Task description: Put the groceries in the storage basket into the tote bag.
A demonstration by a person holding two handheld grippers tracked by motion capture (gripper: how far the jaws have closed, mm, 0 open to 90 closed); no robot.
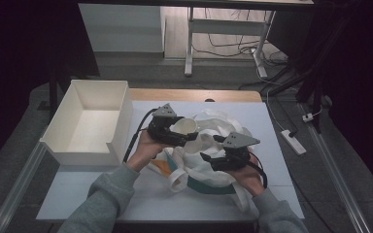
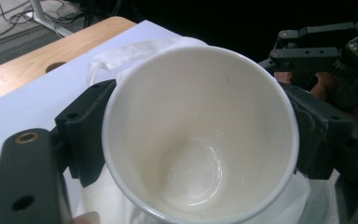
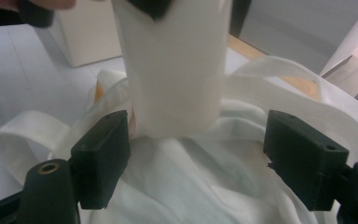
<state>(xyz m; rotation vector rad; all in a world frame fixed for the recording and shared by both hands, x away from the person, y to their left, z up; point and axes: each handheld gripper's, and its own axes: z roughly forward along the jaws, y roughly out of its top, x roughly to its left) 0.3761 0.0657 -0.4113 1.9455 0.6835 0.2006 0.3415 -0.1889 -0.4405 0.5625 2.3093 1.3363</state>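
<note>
A grey sleeve (image 1: pixel 104 194) ran up from the bottom edge of the high view to the left gripper (image 1: pixel 175 132), which sat just left of the frame's centre. Its jaws were clamped on a white cup (image 1: pixel 186 127), one pad on each side of the wall near the rim. The cup lay tipped over, its long axis close to level, mouth turned toward the upper right of that view. In the left gripper view the mouth faced the lens, so the empty inside and round bottom showed, the rim spanning the middle of the frame.

The right gripper (image 1: pixel 218 160) sat lower and right of centre in the high view, above a crumpled white bag (image 1: pixel 199 170) with a teal band. Its jaws stood wide apart with nothing pressed between them; in the right gripper view the cup's wall (image 3: pixel 175 65) rose in the upper middle, beyond the pads and clear of both.

The bag lay on a pale table (image 1: pixel 77 189). A white box (image 1: pixel 85 124), open on top, stood at the left of the high view, just beside the left gripper.
</note>
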